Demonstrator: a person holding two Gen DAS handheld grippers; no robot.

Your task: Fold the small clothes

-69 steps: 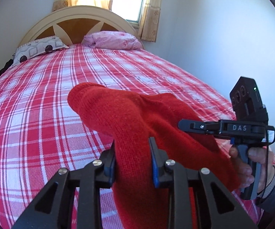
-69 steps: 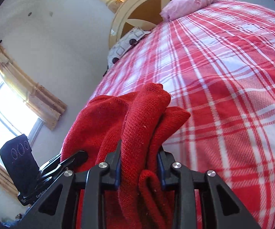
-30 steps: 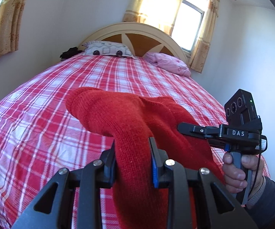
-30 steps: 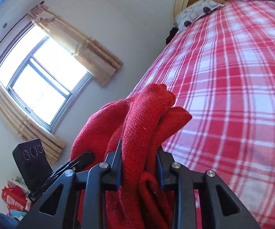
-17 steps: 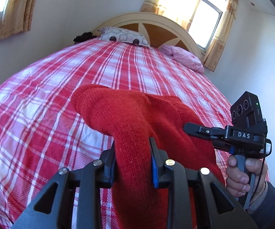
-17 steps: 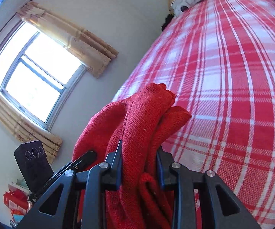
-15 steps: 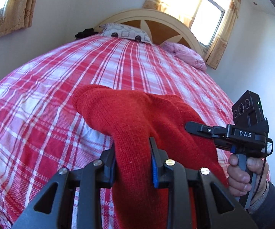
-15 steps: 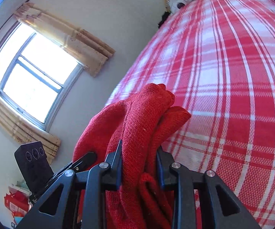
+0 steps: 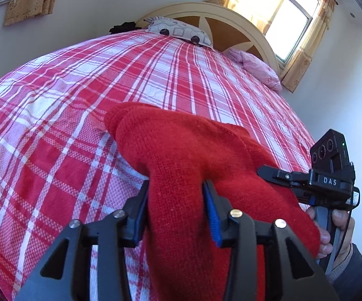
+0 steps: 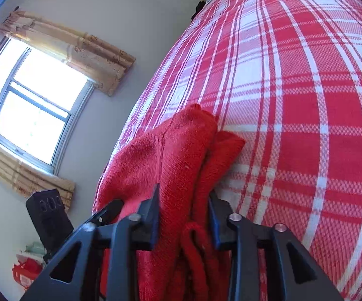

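A red knitted garment (image 9: 186,160) hangs bunched between both grippers, just above a bed with a red and white plaid cover (image 9: 55,115). My left gripper (image 9: 177,208) is shut on one thick fold of it. My right gripper (image 10: 184,215) is shut on another bunch of the same garment (image 10: 181,155). The right gripper also shows at the right of the left wrist view (image 9: 306,183), with the hand that holds it. The left gripper shows at the lower left of the right wrist view (image 10: 105,213). The garment's lower part is hidden below both views.
A rounded wooden headboard (image 9: 206,15) stands at the far end, with a patterned pillow (image 9: 178,30) and a pink pillow (image 9: 253,67). Curtained windows (image 9: 291,17) (image 10: 32,105) are on the walls. Red and green packages (image 10: 27,273) lie on the floor.
Both grippers have come lower and closer to the bed cover with the garment still held. The views have swung, and the bed fills more of each frame.
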